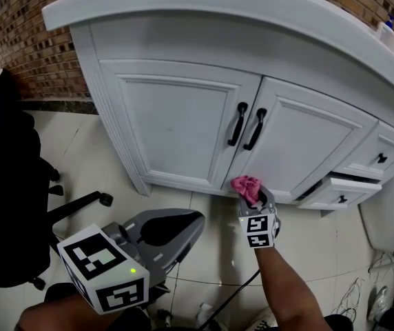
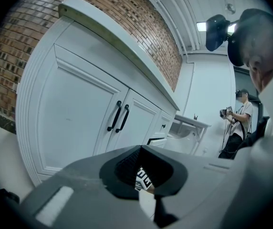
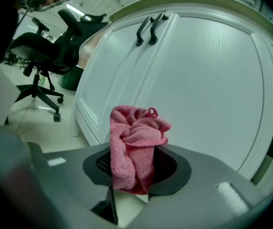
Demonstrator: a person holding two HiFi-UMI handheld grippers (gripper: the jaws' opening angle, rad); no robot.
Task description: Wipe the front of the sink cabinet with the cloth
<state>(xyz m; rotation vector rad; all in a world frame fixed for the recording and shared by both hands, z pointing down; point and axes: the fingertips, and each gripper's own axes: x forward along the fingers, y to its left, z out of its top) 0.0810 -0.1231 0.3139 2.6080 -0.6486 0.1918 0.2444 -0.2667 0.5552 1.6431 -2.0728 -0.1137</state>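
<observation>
The white sink cabinet (image 1: 176, 123) has two doors with black handles (image 1: 246, 126). A crumpled pink cloth (image 1: 246, 187) sticks out of my right gripper (image 1: 252, 197), which is shut on it. It is held low, close in front of the right-hand door's bottom edge; whether it touches I cannot tell. In the right gripper view the cloth (image 3: 134, 147) bulges from the right gripper (image 3: 136, 175), with the door (image 3: 208, 80) just beyond. My left gripper (image 1: 166, 229) hangs lower left over the floor, shut and empty. In its own view the left gripper (image 2: 143, 175) faces the cabinet (image 2: 69, 118).
A black office chair (image 1: 4, 185) stands at the left. A drawer (image 1: 338, 188) at the cabinet's lower right is pulled partly out. Cables (image 1: 362, 295) lie on the tiled floor at the right. A person (image 2: 236, 123) stands in the background beyond the cabinet's far end.
</observation>
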